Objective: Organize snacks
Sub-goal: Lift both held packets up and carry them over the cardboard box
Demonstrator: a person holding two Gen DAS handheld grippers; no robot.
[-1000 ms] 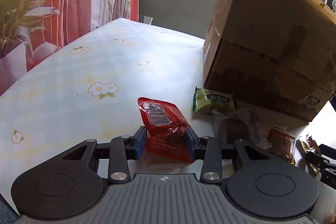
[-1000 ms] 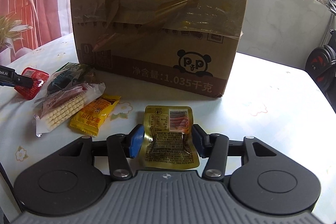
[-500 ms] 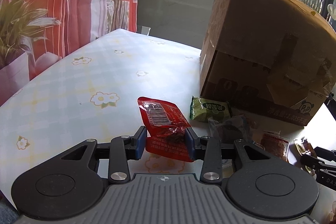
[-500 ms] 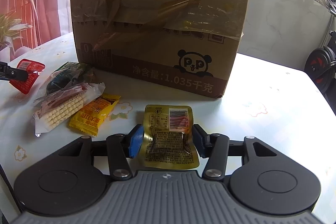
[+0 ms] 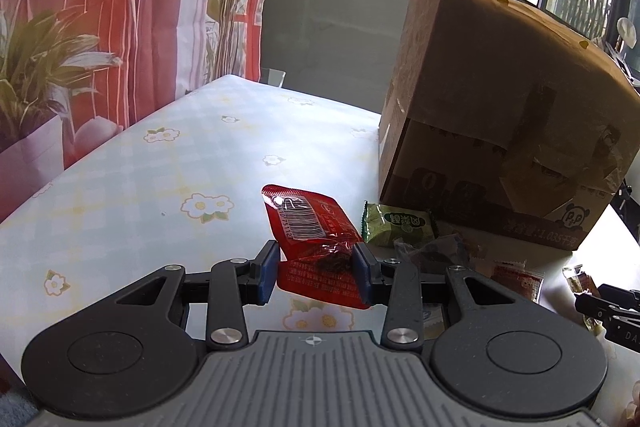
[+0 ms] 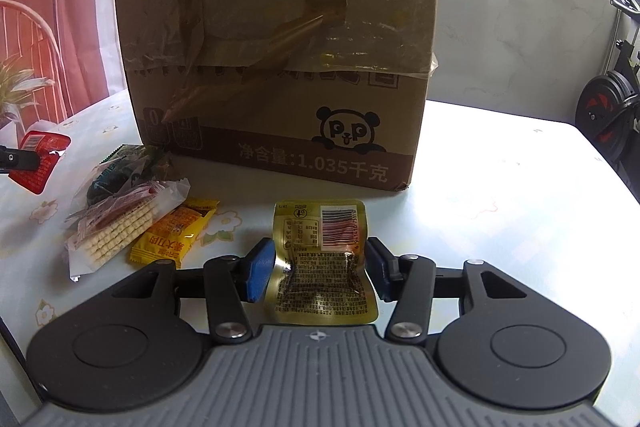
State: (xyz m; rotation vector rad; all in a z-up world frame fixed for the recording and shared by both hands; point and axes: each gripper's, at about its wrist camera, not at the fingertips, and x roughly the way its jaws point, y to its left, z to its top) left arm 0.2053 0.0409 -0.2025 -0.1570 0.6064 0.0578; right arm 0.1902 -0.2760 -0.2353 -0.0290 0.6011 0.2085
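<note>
**Both tongs gripping a snack packet each**

Left tongs [image 5: 316,273] clamp a red snack packet [image 5: 310,227], blue pads pressing its crumpled lower half from both sides; barcode end sticks up & fwd, clear of the table [image 5: 160,163]. Right tongs [image 6: 318,269] clamp a gold snack packet [image 6: 322,259] the same way, pads squeezing its sides so the foil buckles inward, barcode at top right.

Outward from left tongs: green packet [image 5: 396,225] lies flat on the table just beside the base of the cardboard box [image 5: 500,107]; a clear wrapper w/ dark contents next to it, partly hidden behind the tongs' arm. Box is taped, panda logo on its lower band.

Outward from right tongs: yellow packet [image 6: 176,237] lies flat, left of the gold one; touching it, a clear pack of pale sticks [image 6: 116,231] w/ more wrappers piled on & behind, toward the box's front left corner. Far left of the right-wrist view, the red packet shows again in the other tongs, lifted off the cloth.

Table has a pale check cloth w/ flower print. Red curtain [image 5: 80,7] & a potted plant [image 5: 36,63] stand beyond the left edge.
</note>
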